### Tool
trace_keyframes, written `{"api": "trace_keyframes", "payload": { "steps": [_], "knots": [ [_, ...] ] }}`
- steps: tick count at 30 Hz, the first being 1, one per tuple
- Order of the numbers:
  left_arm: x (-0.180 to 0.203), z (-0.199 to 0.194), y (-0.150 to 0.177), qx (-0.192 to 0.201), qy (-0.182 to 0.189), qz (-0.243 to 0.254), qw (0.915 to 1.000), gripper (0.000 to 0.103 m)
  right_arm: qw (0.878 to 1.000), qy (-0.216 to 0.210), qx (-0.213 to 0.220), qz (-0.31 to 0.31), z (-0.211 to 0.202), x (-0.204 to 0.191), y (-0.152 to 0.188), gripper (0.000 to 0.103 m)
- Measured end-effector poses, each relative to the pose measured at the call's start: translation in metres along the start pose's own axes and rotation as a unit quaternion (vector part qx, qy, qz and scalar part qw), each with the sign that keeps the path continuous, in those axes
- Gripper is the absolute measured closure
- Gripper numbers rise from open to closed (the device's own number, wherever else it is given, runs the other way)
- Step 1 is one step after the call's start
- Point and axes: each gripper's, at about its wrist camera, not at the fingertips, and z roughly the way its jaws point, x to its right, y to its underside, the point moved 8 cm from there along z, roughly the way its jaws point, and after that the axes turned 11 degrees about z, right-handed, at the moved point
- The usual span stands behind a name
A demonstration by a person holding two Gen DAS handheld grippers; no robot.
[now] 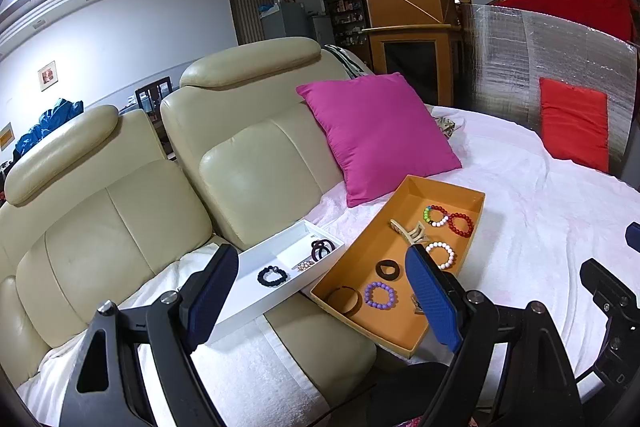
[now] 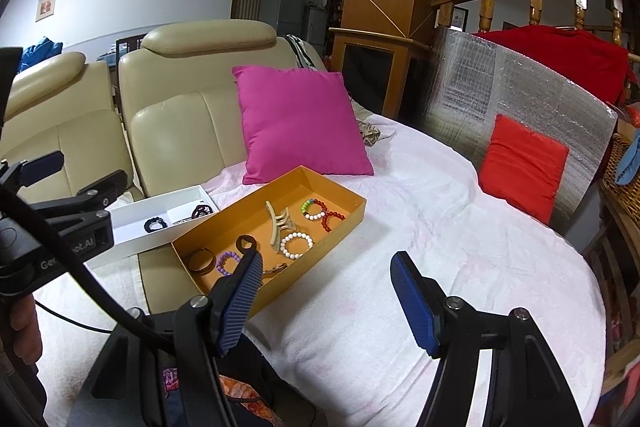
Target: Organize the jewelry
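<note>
Left gripper (image 1: 320, 291): jaws stood wide apart and empty, held above the seam between the two trays.
Right gripper (image 2: 326, 291): also spread open, gripping nothing, hovering over the white cover just beside the orange tray's near corner.
Orange tray (image 2: 356, 213): held the unsorted pieces — purple bead bracelet (image 1: 380, 294), white bead bracelet (image 1: 441, 254), red bead bracelet (image 1: 461, 224), beige claw clip (image 1: 411, 230), black ring (image 1: 389, 269).
White tray (image 1: 256, 301): touching the orange one's left side; a black bracelet (image 1: 273, 274) and dark clip (image 1: 322, 248) lay inside.
Advice: likely best to descend straight over one bracelet, pinching a single side of its loop — not two pieces together.
</note>
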Motion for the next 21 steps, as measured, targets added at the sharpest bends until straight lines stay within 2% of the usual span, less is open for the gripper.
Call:
{"api": "trace_keyframes", "payload": {
  "steps": [14, 21],
  "knots": [
    [-0.003, 0.010, 0.001, -0.006, -0.008, 0.001, 1.0000, 0.017, 1.000, 0.004, -0.011, -0.005, 0.022, -0.004, -0.001, 0.033],
    [-0.004, 0.022, 0.002, -0.017, -0.019, 0.005, 0.9997, 0.017, 1.000, -0.008, -0.019, -0.002, 0.041, -0.009, -0.006, 0.033]
  ]
}}
